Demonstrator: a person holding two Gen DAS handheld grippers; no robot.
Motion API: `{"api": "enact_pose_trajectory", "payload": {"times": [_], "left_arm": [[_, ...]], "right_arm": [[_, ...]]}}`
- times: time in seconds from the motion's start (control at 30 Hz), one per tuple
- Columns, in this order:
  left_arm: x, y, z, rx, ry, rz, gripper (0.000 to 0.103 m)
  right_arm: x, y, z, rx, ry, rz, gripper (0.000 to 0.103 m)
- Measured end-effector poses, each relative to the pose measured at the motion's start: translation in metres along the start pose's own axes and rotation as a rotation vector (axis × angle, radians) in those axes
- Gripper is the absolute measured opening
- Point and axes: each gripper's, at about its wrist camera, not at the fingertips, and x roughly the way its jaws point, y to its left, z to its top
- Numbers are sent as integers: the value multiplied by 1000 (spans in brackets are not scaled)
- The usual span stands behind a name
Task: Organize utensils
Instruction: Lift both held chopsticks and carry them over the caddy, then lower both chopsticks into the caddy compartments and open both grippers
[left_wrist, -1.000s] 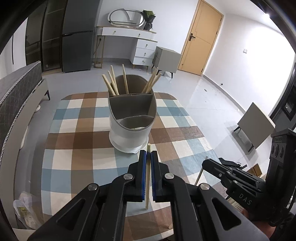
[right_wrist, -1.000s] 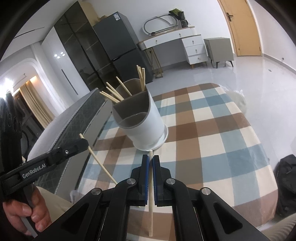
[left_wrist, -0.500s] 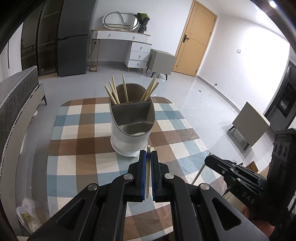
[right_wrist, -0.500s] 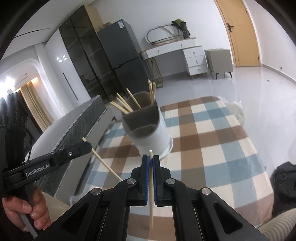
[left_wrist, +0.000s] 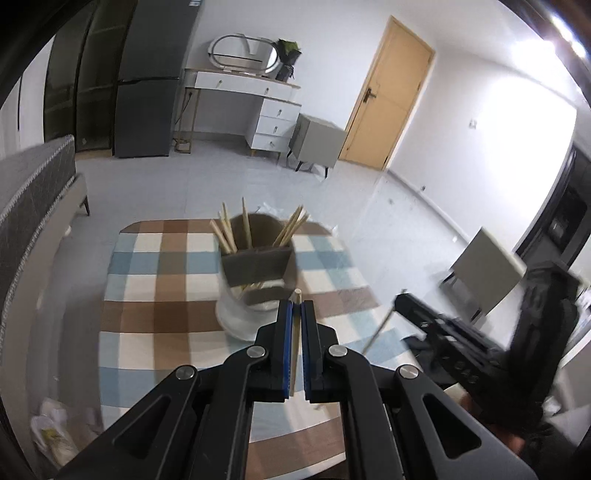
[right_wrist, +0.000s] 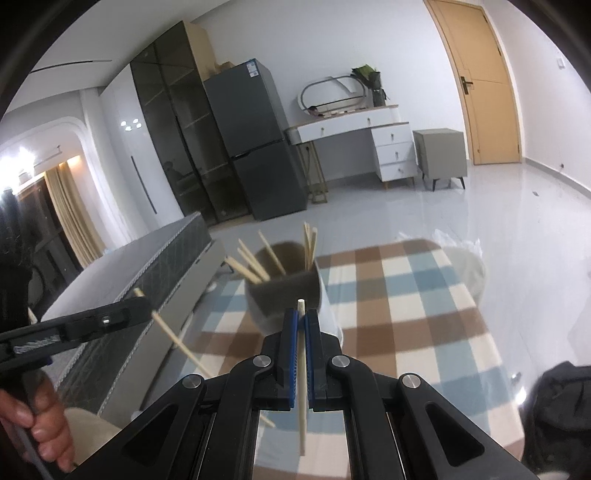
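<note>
A white utensil holder with grey inner compartments stands on the checked tablecloth, several wooden chopsticks leaning in its far compartment. My left gripper is shut on a single wooden chopstick, held lengthwise above the table just in front of the holder. My right gripper is shut on another chopstick, also raised in front of the holder. Each gripper shows in the other's view with its chopstick: the right gripper at right, the left gripper at left.
A grey sofa runs along the table's left side. A fridge, a white dresser and a door stand far back. A dark bag lies by the table's right corner, a plastic bag on the floor at left.
Both grippers have risen with their chopsticks; the table and holder now look smaller and lower in both views. The grips have not changed.
</note>
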Motion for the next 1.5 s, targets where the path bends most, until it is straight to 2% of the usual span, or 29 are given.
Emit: {"api": "enact_pose_trajectory", "payload": {"times": [0.3,0.5,0.8,1.0,1.23,1.37,1.5], "left_arm": [[-6,0,51,-2,-61,-18,0],[3,15,86,-17,-92,-26,0],[35,54,111,-101,-114,-28,0],[51,75,120,-156,-111,-49,0],[57,79,122,-128,-113,-11,0],[63,82,116,-130,-103,-32,0],[71,80,109,-111,-77,-12,0]], "right_arm": [[9,10,60,-55,-46,42,3],[22,19,101,-109,-73,61,3],[57,40,147,-219,-109,85,3],[90,49,157,-245,-104,94,3],[114,51,149,-268,-82,97,3],[124,45,139,-271,-55,90,3],[133,38,134,-249,-29,85,3]]}}
